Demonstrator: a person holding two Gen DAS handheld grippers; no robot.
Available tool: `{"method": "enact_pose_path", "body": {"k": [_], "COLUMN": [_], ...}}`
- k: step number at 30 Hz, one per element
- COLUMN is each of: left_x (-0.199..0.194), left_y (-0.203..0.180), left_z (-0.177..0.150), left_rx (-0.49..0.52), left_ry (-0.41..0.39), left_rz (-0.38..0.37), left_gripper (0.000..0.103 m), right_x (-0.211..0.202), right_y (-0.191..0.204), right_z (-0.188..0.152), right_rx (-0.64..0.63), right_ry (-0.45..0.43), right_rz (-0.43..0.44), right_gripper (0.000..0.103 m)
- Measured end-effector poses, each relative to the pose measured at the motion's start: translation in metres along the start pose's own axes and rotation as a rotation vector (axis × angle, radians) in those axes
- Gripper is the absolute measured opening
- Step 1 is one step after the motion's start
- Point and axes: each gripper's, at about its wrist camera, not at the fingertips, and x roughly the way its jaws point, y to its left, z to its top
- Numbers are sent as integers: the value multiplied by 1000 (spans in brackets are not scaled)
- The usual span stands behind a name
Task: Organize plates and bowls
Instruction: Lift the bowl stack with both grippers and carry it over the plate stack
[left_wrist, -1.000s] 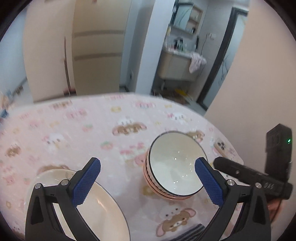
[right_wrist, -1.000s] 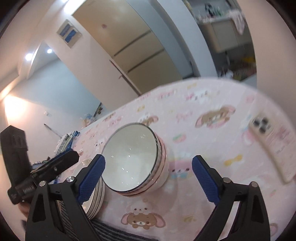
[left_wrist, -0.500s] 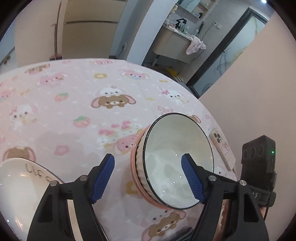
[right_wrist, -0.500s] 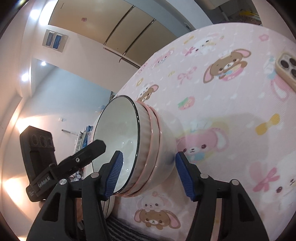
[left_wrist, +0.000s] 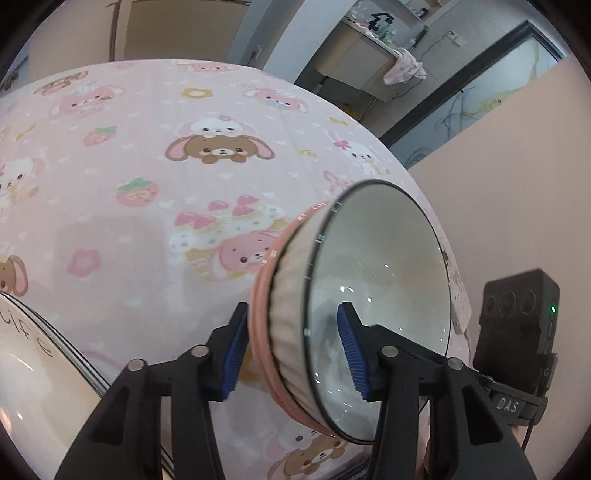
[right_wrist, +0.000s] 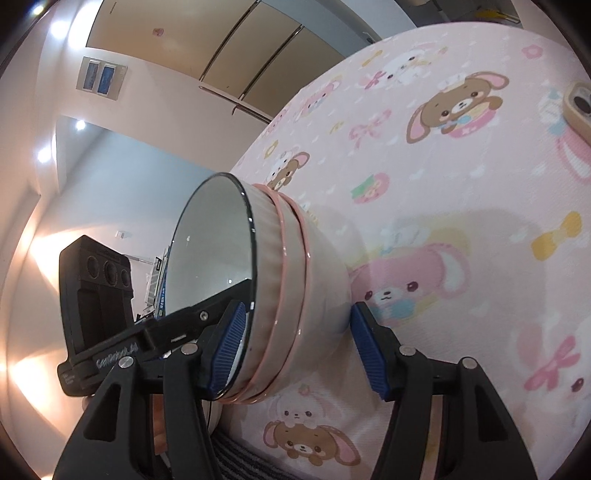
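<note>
the bowl stack (left_wrist: 369, 306) sits on the pink cartoon tablecloth (left_wrist: 155, 155), and both of your grippers straddle its wall from opposite sides. three ribbed bowls look nested, pink rims showing one below another in the right wrist view (right_wrist: 288, 295).

your left gripper (left_wrist: 291, 354) has one blue pad outside the pink rims and the other inside the top bowl's white basin; its jaws are closing with the wall between them, and the outer pad looks at or very near the rim, though you cannot call contact for sure. your right gripper (right_wrist: 295, 347) spans more: one pad just inside the dark-edged mouth, the other at the lowest bowl's outer wall near the foot. its jaws stand partly apart around the stack, and whether both pads press is not clear.

so the stack lies between each pair of jaws, not ahead of them, with its open mouth turned toward the left gripper's inner pad. neither hand is nearer; they sit across the rim from each other. a plate (left_wrist: 44, 369) lies outside the left jaws, and a phone (right_wrist: 580, 107) well beyond the right.
</note>
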Motion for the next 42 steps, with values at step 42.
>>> {"method": "enact_pose_path", "body": {"k": [42], "left_x": [-81], "left_y": [-10], "left_z": [-1], "left_rx": [-26], "left_ry": [-161], "left_rz": [44], "left_gripper": [41], "right_x": [-19], "right_y": [56], "right_z": [7], "right_rx": [6], "right_ry": [-26], "right_rz": [-58], "right_gripper": [40]}}
